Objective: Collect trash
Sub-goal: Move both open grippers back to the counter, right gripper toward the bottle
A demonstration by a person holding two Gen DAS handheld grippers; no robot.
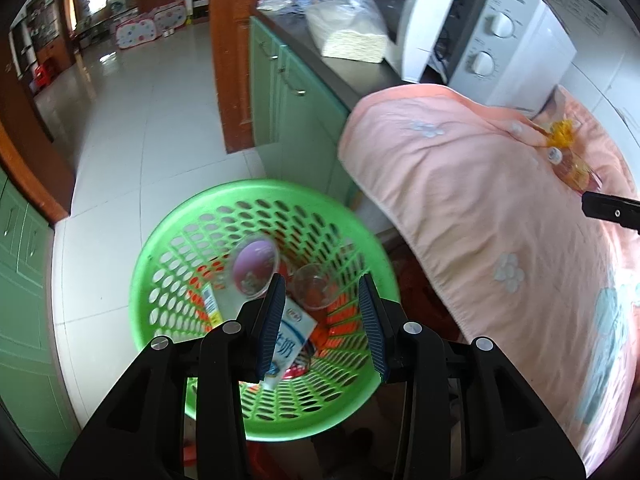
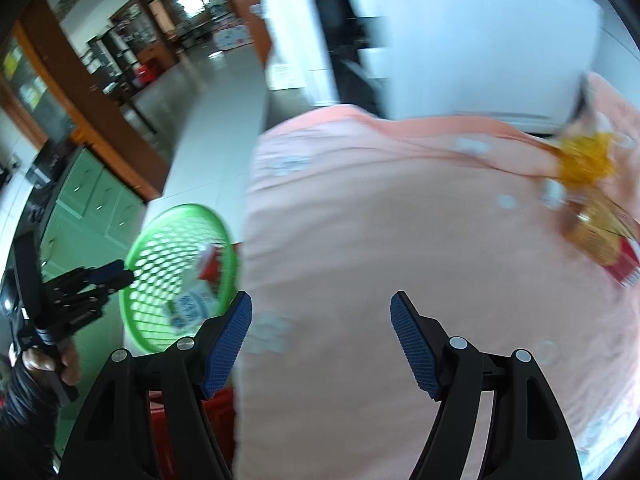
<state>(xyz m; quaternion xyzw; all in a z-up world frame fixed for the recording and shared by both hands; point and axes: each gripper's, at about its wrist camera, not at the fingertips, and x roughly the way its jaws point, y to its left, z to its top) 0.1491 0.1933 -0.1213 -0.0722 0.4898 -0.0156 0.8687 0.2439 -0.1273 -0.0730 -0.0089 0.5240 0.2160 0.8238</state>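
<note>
Green basket contents are showing only to the left hand-held gripper, gaping over a milk carton reading "牛奶". Right hand-held gripper is hanging released above peach cloth.

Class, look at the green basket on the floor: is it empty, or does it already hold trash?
It holds trash. Inside the green basket lie a milk carton, a clear plastic cup and a round lidded container.

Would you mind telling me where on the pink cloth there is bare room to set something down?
The pink cloth lies bare from its edge beside the green basket across to the yellow wrapper. It is crowded only around that wrapper, near the microwave. The basket already holds a milk carton and clear cups.
</note>
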